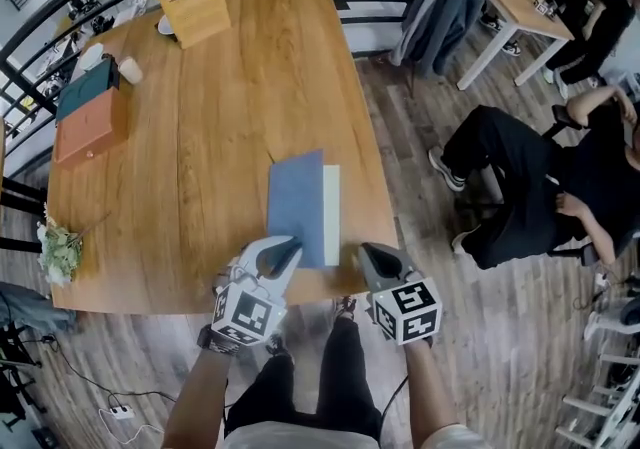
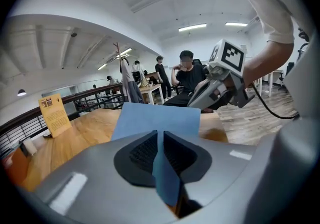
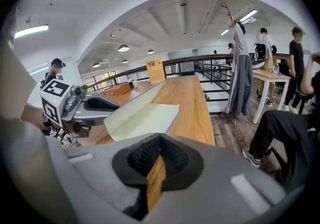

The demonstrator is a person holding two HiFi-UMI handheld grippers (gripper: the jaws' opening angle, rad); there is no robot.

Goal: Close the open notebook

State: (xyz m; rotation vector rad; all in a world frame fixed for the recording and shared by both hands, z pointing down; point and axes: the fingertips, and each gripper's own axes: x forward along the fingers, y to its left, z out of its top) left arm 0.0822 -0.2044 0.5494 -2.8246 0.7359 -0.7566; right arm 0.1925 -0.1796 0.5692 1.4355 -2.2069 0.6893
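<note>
Left hand-held gripper [image 1: 284, 253], angled down, seemingly pinches notebook [image 1: 297, 199] cover.

Wooden bench [image 1: 220, 87], seen from above. Near its front edge lies a notebook [image 1: 298, 205], blue cover to the left, cream pages to the right. At the far end stands a yellow sign [image 1: 193, 3]. Along the left edge: white cup [image 1: 130, 70], teal box [image 1: 85, 87], orange box [image 1: 90, 129], sprig of flowers [image 1: 60, 252].

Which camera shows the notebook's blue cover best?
The head view: the whole blue cover shows, lifted beside the cream pages. The left gripper view shows it close, pinched between the fingers; the right gripper view, only its pale inside.
</note>
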